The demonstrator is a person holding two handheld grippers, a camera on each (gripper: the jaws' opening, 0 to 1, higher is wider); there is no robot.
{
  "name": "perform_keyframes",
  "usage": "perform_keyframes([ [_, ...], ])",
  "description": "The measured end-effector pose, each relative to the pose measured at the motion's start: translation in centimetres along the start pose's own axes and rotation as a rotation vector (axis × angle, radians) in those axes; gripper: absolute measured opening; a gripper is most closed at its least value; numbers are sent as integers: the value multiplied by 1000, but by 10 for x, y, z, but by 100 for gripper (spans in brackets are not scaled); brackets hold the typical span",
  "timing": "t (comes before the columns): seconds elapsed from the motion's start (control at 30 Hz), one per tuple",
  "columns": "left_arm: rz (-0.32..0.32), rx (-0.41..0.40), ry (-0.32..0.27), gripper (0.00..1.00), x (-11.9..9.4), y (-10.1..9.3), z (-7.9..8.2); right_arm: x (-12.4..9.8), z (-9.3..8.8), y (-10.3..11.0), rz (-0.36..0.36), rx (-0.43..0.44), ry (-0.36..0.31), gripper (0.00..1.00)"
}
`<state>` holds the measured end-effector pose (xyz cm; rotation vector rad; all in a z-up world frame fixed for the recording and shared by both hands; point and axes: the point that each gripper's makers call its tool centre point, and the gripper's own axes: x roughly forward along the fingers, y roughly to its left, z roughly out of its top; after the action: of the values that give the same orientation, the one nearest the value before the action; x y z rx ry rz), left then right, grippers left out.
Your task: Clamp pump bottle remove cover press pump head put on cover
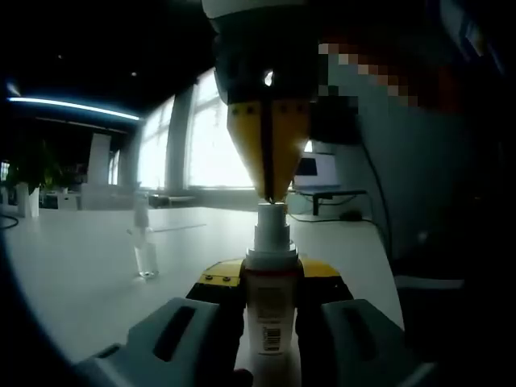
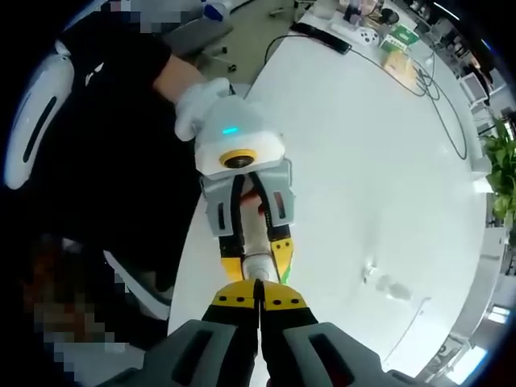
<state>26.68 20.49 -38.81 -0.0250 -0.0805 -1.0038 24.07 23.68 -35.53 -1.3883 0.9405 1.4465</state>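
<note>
A white pump bottle [image 1: 270, 318] with a barcode label stands upright between my left gripper's [image 1: 272, 278] jaws, which are shut on its body. Its white pump head [image 1: 272, 222] rises above them. My right gripper [image 1: 272, 193] comes down from above, its yellow jaws shut together and their tips touching the top of the pump head. In the right gripper view, my right gripper [image 2: 258, 300] sits directly over the pump head [image 2: 258, 268], and the left gripper [image 2: 256, 256] holds the bottle [image 2: 255, 234] below. The clear cover [image 1: 146, 254] [image 2: 372, 272] stands apart on the white table [image 2: 363, 161].
A person's gloved hand [image 2: 197, 105] holds the left gripper at the table's edge. Cables [image 2: 439, 97] and small items [image 2: 395, 40] lie at the table's far end, beside a plant [image 2: 504, 161]. A monitor [image 1: 318, 171] and bright windows [image 1: 218, 145] stand behind the bottle.
</note>
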Motion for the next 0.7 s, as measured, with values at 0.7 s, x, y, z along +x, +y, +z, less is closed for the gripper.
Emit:
perform_keyframes([
  [0.7, 1, 1, 0, 14, 0, 0, 0, 0, 0, 0, -6, 6, 17, 0],
])
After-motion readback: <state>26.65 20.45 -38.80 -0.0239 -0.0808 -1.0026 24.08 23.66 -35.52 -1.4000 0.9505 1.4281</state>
